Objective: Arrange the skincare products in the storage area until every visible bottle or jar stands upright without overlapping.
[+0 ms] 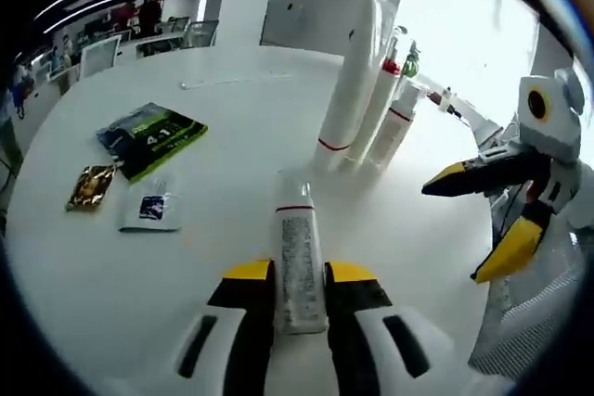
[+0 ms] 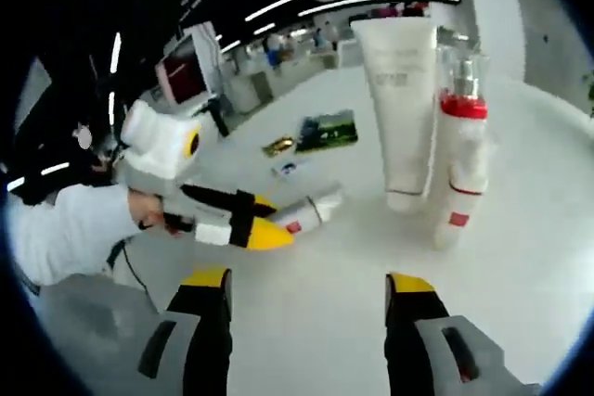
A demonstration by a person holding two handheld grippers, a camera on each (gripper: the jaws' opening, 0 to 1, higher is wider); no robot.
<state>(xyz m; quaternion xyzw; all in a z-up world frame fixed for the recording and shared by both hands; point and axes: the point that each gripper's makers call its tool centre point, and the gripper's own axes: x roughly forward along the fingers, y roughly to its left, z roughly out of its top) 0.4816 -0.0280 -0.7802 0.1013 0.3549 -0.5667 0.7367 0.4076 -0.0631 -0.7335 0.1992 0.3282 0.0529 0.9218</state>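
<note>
A white tube with a red stripe [image 1: 296,229] lies lengthwise between the jaws of my left gripper [image 1: 299,272], which is shut on it low over the white table [image 1: 186,303]. In the right gripper view, the same tube [image 2: 314,210] points out of the left gripper [image 2: 264,222] toward the standing group. A tall white tube [image 1: 357,71] [image 2: 404,108] stands upright beside two white bottles with red bands [image 1: 387,99] [image 2: 461,159]. My right gripper [image 2: 307,281] [image 1: 478,215] hangs open, with nothing between its jaws, to the right of the held tube.
A green packet [image 1: 153,134] [image 2: 327,129], a gold sachet [image 1: 90,187] and a small white and blue sachet [image 1: 148,210] lie flat on the table's left part. A person's grey sleeve [image 2: 65,224] shows behind the left gripper. Desks and monitors stand far behind.
</note>
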